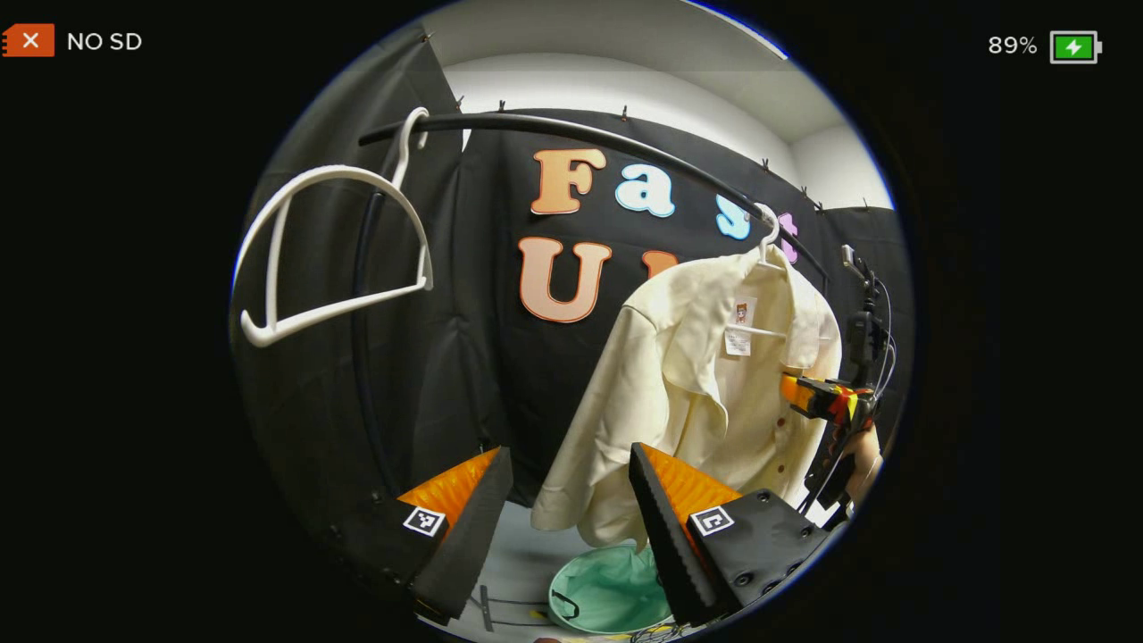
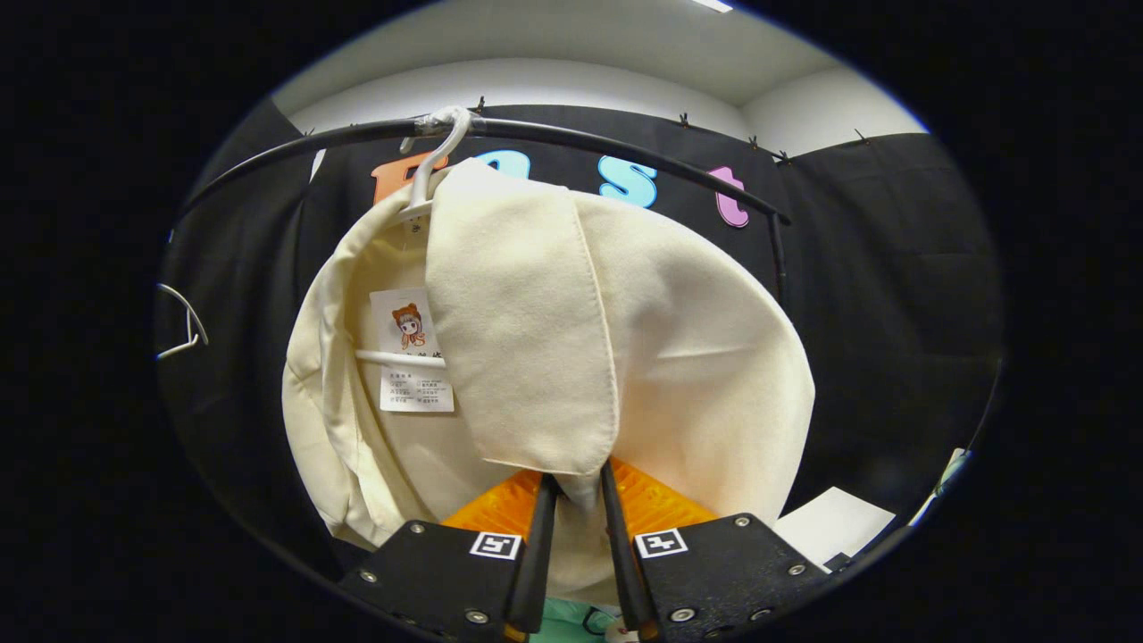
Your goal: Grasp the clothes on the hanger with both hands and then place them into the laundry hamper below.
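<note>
A cream shirt (image 1: 696,393) hangs from a white hanger (image 1: 766,234) on the black rail (image 1: 625,143). Below it on the floor stands the mint-green hamper (image 1: 612,589). My left gripper (image 1: 570,464) is open, just left of the shirt's hanging sleeve and not touching it. In the left gripper view, my right gripper (image 1: 817,397) meets the shirt's right front edge, with a hand (image 1: 862,460) holding it. In the right gripper view, the right gripper (image 2: 579,489) is shut on a fold of the shirt (image 2: 536,339) below the collar. The hanger hook (image 2: 442,143) sits on the rail (image 2: 625,147).
An empty white hanger (image 1: 330,250) hangs at the rail's left end, seen also as the empty hanger (image 2: 183,321) at the left edge. A curved black upright (image 1: 362,357) supports the rail. A white sheet (image 2: 835,527) lies low on the right. A sliver of the hamper (image 2: 563,627) shows under the fingers.
</note>
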### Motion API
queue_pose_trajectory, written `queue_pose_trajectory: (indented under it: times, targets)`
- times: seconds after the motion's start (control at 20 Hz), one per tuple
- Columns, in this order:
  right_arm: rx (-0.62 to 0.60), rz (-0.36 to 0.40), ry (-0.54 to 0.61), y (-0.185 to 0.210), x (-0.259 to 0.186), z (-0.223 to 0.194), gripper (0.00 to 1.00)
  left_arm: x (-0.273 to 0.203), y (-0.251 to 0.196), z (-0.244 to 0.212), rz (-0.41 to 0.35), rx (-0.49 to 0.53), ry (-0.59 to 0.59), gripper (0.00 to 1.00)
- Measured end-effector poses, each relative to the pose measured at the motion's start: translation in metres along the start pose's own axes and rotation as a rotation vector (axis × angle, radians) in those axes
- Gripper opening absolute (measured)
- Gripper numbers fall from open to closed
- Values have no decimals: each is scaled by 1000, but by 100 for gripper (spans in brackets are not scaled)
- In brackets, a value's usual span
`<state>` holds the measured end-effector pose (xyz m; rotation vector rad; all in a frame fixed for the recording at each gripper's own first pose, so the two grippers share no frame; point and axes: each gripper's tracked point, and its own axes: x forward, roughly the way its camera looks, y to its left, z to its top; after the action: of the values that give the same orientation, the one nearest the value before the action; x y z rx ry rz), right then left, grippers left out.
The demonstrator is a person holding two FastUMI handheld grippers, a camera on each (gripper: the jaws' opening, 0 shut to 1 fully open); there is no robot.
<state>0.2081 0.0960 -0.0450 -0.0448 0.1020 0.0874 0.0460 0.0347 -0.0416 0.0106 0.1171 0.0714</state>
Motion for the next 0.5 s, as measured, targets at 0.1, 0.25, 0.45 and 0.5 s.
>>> queue_pose_trajectory:
  times: [0.1,0.25,0.45,0.5]
  targets:
    - [4,16,12,0,-8,0,22,5,-11,1,-23,-1,4,81]
    - [-8,35,16,-1,-18,1,7,11,-33,-1,-64,-4,10,84]
    - [1,55,17,-1,-28,3,3,21,-71,-3,-137,-29,23,84]
    - [4,59,18,-1,-30,4,3,27,-79,-4,-155,-32,30,84]
